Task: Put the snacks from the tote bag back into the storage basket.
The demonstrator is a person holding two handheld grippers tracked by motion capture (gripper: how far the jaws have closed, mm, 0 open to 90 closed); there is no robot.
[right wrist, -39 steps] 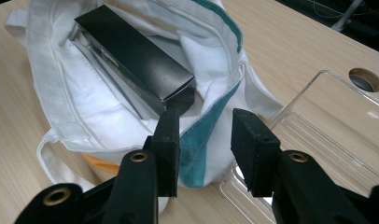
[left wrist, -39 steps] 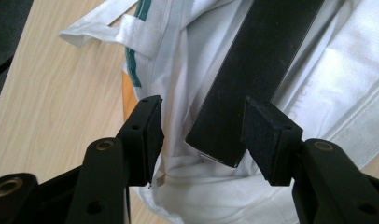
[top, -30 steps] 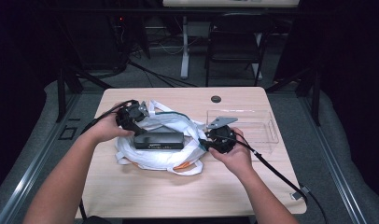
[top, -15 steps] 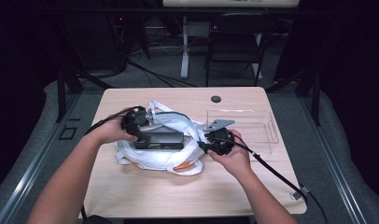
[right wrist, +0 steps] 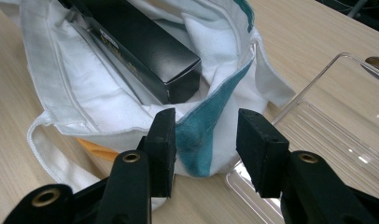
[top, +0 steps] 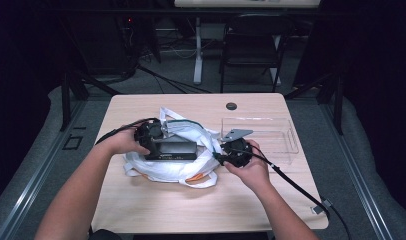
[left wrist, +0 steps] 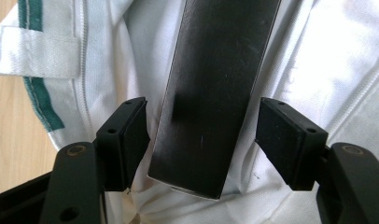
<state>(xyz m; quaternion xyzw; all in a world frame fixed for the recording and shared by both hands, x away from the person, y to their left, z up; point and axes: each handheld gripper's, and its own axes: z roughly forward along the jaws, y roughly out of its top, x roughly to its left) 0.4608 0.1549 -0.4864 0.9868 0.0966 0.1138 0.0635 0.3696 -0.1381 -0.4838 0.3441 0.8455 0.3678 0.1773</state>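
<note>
Black box [top: 176,148] – lying on white bag [top: 166,167], mid-table. Left gripper [left wrist: 204,140]: jaws just opened, astride box end, pads clear (likely releasing). Right gripper [right wrist: 205,151]: jaws apart around bag's teal rim [right wrist: 199,140] – not pinching, seemingly steadying mouth.

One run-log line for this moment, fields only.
left claw: just opened, astride black box, not touching | right claw: open at bag rim | box: lying on white bag | clear tray: beside bag

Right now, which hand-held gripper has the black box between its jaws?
The left hand-held gripper: its jaws, which have just been opening, straddle the black box with gaps on both sides. The right hand-held gripper frames the white bag's teal-lined edge instead.
</note>
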